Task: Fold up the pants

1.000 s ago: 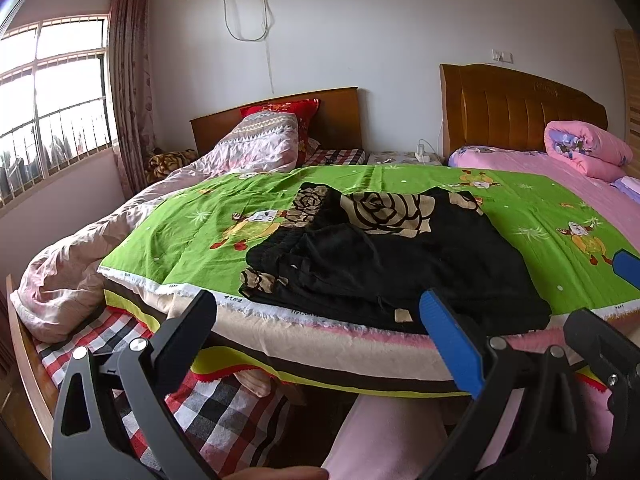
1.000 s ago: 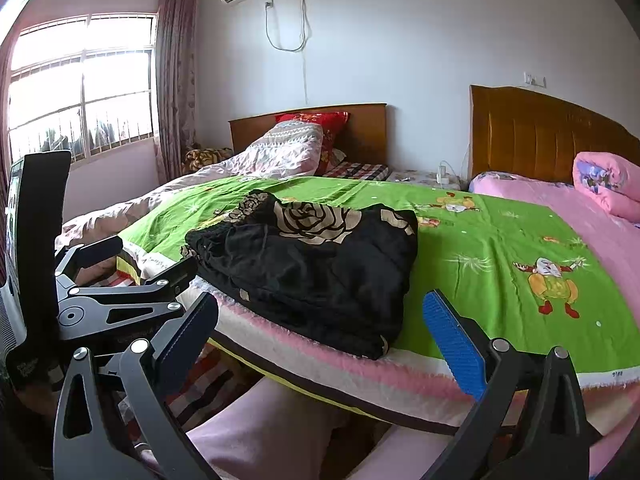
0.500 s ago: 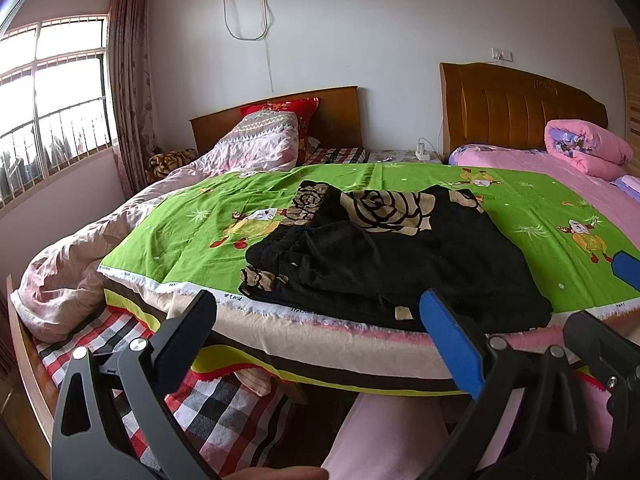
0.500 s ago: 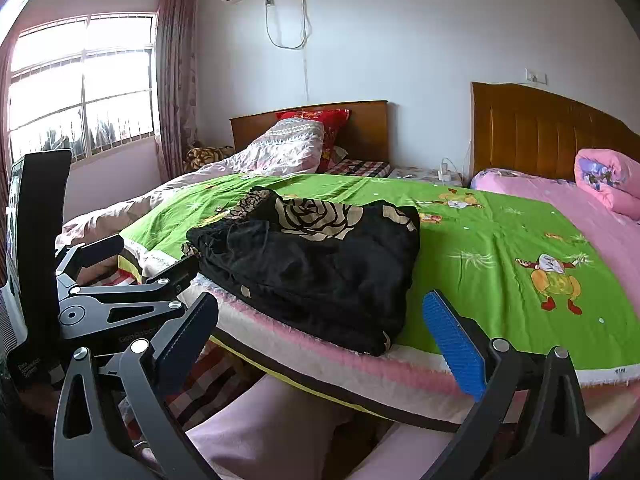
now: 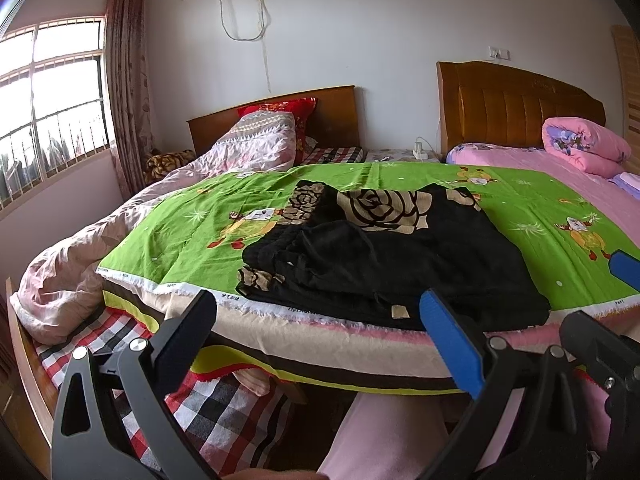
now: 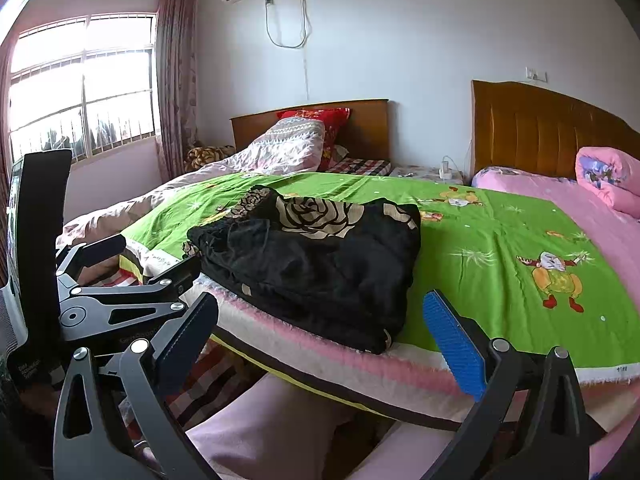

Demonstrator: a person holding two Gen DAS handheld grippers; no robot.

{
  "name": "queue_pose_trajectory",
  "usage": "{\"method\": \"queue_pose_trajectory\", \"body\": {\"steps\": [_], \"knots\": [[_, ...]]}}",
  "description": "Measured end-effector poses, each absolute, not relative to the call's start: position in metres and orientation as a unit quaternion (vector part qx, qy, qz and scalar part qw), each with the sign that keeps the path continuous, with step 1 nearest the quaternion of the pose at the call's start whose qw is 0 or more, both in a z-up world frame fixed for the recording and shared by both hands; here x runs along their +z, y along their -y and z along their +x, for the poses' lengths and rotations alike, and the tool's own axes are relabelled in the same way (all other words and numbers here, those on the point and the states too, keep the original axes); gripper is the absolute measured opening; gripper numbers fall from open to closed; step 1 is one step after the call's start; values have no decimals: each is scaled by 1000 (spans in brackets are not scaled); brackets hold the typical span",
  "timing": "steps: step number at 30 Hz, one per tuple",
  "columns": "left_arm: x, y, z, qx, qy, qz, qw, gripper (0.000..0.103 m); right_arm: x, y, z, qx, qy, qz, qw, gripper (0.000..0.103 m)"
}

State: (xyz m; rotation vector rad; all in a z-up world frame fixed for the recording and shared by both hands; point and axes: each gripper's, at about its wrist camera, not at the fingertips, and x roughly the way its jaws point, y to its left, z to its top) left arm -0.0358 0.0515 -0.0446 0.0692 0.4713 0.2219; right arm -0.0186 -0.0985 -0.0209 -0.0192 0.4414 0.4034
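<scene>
A big bed (image 5: 132,360) is seen ahead of both tools, and it is covered by a green sheet (image 5: 192,232) with cartoon pictures. A second bed with a pink cover (image 6: 616,248) is seen farther off, to the right of the tools.

The pants (image 5: 400,256) are laid on the green sheet, just ahead of the tools and near the front edge of the bed. They are black with big tan roses. They are already bunched into a loose pile, with some layers on top of others, so it cannot be told which part is a leg and which is the waist.

The left gripper (image 5: 320,336) is held low in front of the bed edge. Its jaws are spread wide and nothing is held in them. The right gripper (image 6: 320,336) is held the same way, wide and empty, a little to the right of the pile. The pants are not touched by either tool.

A few things could go wrong from here. Too many layers could be pinched at once, because the pile is thick and messy, and then a lumpy fold would be made. The green sheet could be grabbed along with the pants, since the cloth lies flat on it. The pants could also be pulled off the bed, because they lie so close to the edge.
</scene>
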Motion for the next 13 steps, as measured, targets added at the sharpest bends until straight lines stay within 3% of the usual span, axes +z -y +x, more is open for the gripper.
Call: {"method": "queue_pose_trajectory", "body": {"steps": [13], "knots": [[-46,-56,-34,118,-239,33,963,102,-22,98,-19,198,-218,-7,955,99]]}}
